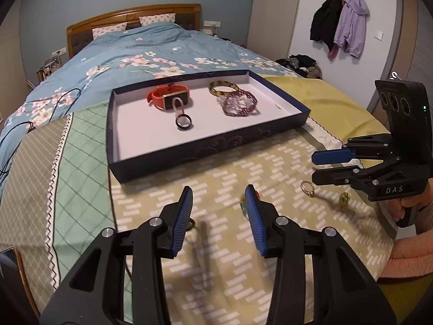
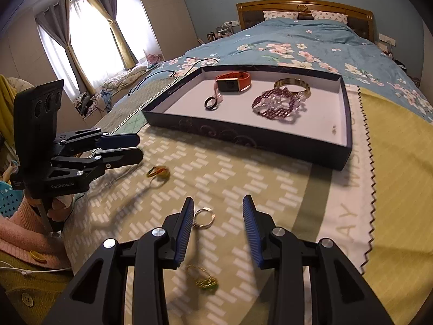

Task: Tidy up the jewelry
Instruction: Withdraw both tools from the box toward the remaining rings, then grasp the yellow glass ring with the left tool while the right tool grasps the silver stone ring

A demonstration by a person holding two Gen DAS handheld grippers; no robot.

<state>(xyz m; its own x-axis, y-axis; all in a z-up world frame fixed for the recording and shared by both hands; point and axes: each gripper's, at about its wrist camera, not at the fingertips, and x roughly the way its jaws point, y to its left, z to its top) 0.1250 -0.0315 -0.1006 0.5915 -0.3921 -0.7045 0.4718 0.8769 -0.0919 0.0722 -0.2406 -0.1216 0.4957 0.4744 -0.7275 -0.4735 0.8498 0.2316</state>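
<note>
Two black tongs with blue ribbed pads are hovering over a bed spread with a yellow-green cloth (image 1: 222,168) printed with white dashes. Left tongs (image 1: 219,203) are standing partly apart with nothing between the pads; a small multicoloured ring (image 2: 158,172) is lying on the cloth just beyond the right pad. Right tongs (image 2: 217,216) are likewise gaping part-way and gripping nothing, while a silver ring with a small charm (image 2: 204,218) is lying just beside the left pad and a gold chain with a green pendant (image 2: 203,279) is resting nearer, below the gap.

Farther off, a shallow dark-blue cardboard tray with a white floor (image 1: 205,150) is sitting on the cloth. Inside it, an orange-strapped watch with a gold square case (image 1: 167,97) is lying at the far left, a black ring on a pale pink loop (image 1: 183,120) just in front of it, a gold patterned bangle (image 1: 223,88) at the far right, and a purple beaded bracelet (image 1: 239,104) touching that bangle.

A pink knitted sleeve (image 1: 411,254) is showing at the right edge of the left wrist view.
</note>
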